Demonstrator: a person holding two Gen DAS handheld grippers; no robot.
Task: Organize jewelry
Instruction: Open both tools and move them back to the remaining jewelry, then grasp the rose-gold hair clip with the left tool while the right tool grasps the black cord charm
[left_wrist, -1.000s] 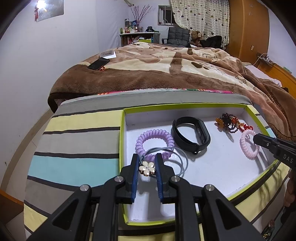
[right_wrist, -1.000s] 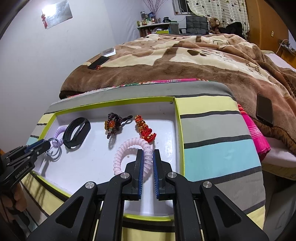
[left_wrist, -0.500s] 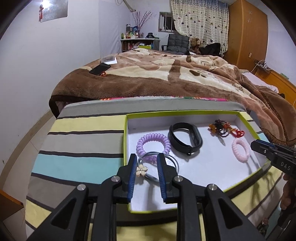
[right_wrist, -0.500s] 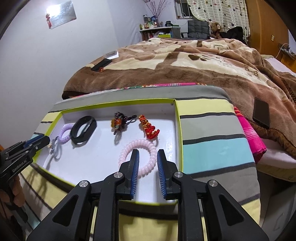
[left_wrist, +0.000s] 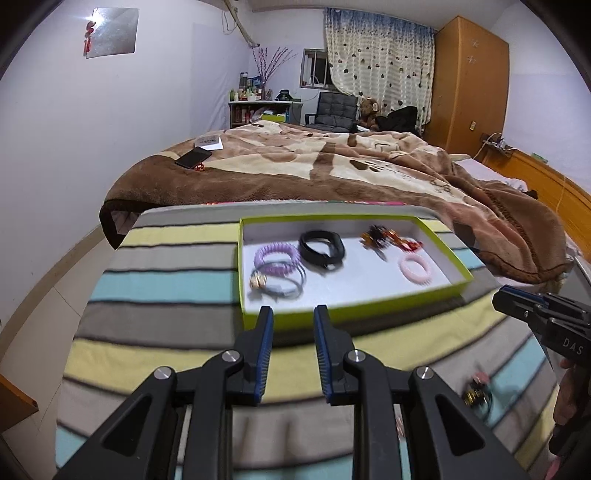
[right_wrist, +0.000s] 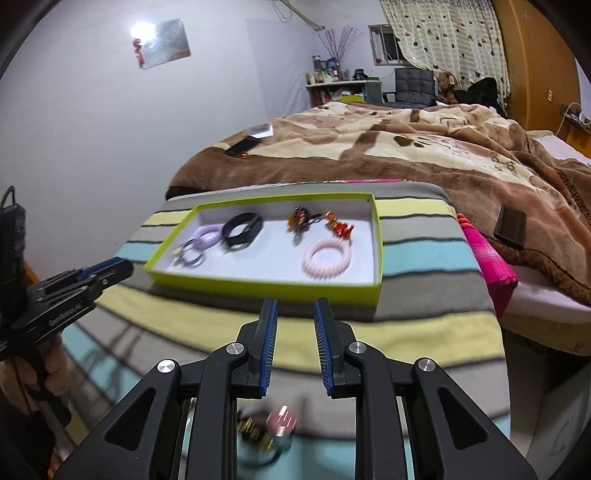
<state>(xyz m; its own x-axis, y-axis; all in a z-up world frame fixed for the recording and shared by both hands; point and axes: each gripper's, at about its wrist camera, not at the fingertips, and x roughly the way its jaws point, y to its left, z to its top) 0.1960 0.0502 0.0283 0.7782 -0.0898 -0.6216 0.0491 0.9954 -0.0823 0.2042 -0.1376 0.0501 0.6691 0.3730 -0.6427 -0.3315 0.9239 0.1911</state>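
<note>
A green-rimmed white tray (left_wrist: 332, 312) (right_wrist: 258, 286) lies on the striped cloth. In it are a purple spiral tie (left_wrist: 276, 254) (right_wrist: 207, 236), a grey tie with a gold flower (left_wrist: 280, 285) (right_wrist: 190, 257), a black band (left_wrist: 321, 249) (right_wrist: 242, 229), a dark beaded piece (left_wrist: 375, 236) (right_wrist: 299, 219), a red charm (left_wrist: 410, 243) (right_wrist: 338, 225) and a pink spiral tie (left_wrist: 416, 269) (right_wrist: 327, 258). My left gripper (left_wrist: 293, 314) hangs open and empty before the tray's near wall. My right gripper (right_wrist: 294, 306) does the same further right.
A small gold and pink piece (right_wrist: 273, 428) (left_wrist: 476, 391) lies loose on the striped cloth (left_wrist: 166, 288) near me, blurred. Behind the tray is a bed with a brown blanket (left_wrist: 332, 166). Phones (left_wrist: 194, 158) (right_wrist: 511, 225) rest on it. A pink cloth (right_wrist: 487, 258) lies to the right.
Both grippers opened and drew back and up out of the tray. The left let go of the flower tie, the right of the pink spiral tie; both lie in the tray.
</note>
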